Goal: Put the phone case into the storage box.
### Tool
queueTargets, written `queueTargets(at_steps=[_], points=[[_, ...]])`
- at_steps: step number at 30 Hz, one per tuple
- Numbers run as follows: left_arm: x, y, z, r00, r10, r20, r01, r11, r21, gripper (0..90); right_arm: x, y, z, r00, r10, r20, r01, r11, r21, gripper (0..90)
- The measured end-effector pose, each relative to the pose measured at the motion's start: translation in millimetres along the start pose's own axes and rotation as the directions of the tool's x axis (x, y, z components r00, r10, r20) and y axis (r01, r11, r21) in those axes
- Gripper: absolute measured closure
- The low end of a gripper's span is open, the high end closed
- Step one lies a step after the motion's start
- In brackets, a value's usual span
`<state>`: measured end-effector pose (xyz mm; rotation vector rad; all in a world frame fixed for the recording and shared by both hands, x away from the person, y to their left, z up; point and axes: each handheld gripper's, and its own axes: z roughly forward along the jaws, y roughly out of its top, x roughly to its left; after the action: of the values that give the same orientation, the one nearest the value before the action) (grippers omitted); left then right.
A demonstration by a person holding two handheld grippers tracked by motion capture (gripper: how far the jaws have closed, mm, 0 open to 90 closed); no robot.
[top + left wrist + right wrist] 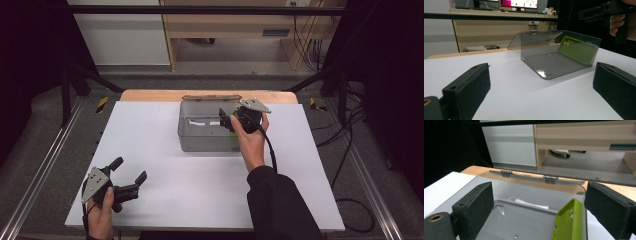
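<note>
A clear grey box (pixel 200 142) stands on the white table top (pixel 150 155), and its hinged lid (pixel 531 181) is thrown back. Inside it a lime-green phone case (pixel 567 225) leans upright against the box's right wall; the same phone case (pixel 576 50) shows through the box (pixel 554 65) in the left gripper view. My right gripper (pixel 224 120) hovers over the box's right end, open, with nothing between its pads (pixel 539 185); the case stands just below, untouched. At the table's near left corner my left gripper (pixel 130 169) is open and empty, and it points at the box (pixel 540 75).
Bare wood of the table (pixel 150 95) shows beyond the white sheet. Metal frame rails (pixel 45 170) run along both sides, and cables (pixel 350 165) lie on the floor at the right. A wooden desk (pixel 225 25) stands behind.
</note>
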<state>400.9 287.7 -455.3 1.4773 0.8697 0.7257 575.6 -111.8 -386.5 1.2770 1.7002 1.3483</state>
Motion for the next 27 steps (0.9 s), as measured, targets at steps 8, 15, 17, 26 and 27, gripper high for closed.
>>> queueTargets(at_steps=[8,15,17,26,27], points=[[0.6,-0.6,1.0,0.9999,0.010,0.003,-0.010,0.9999,0.011,1.1,-4.7,4.0,-5.8,0.9999,-0.012,0.000,0.012,1.000,-0.020,6.1],[-0.4,-0.6,2.6,0.9999,0.012,0.008,-0.012,0.9999,0.010,1.1,-5.1,8.3,-11.1,0.9987,-0.048,-0.015,0.047,0.998,-0.037,5.5],[0.1,-0.9,2.6,1.0000,0.007,0.006,-0.007,0.9999,0.011,1.1,-4.0,9.7,-13.0,0.9979,-0.064,-0.009,0.064,0.996,-0.057,5.1],[1.1,-0.4,1.4,0.9999,0.011,0.006,-0.011,0.9999,0.013,1.1,1.3,12.2,-16.3,0.9931,-0.117,-0.006,0.116,0.987,-0.108,5.1],[0.7,-0.3,1.7,0.9999,0.009,0.006,-0.009,0.9999,0.011,1.1,1.5,12.7,-16.9,0.9930,-0.118,-0.007,0.116,0.987,-0.111,5.1]])
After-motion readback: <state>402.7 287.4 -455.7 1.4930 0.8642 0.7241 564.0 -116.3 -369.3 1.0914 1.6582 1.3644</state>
